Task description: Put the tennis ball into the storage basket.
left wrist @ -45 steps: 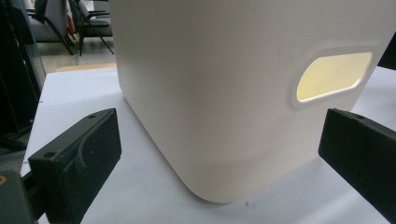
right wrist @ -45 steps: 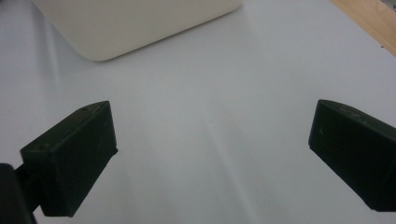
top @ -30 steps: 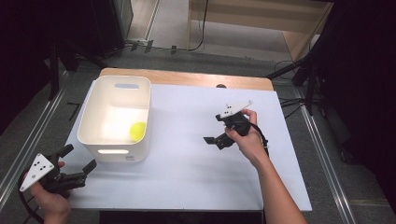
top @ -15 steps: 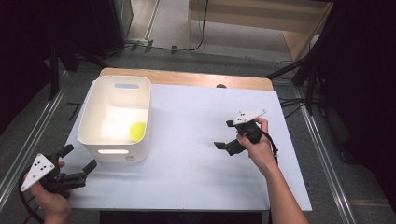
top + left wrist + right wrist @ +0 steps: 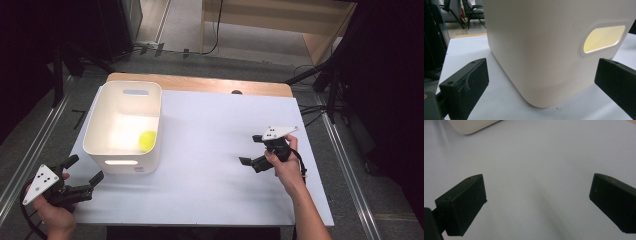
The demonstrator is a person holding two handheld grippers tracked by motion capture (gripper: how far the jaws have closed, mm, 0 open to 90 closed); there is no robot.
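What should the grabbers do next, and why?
Probably the left gripper should ease forward to the bin. Its jaws stand open, aimed at the bin's near corner with a gap still between. The ball already lies inside, and the right gripper is open over bare table, holding nothing.

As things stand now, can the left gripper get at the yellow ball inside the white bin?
Probably not directly. The left gripper is low, beside the near wall of the white bin, and the yellow ball lies on the bin's floor behind that wall. It would have to rise over the rim, which is open above.
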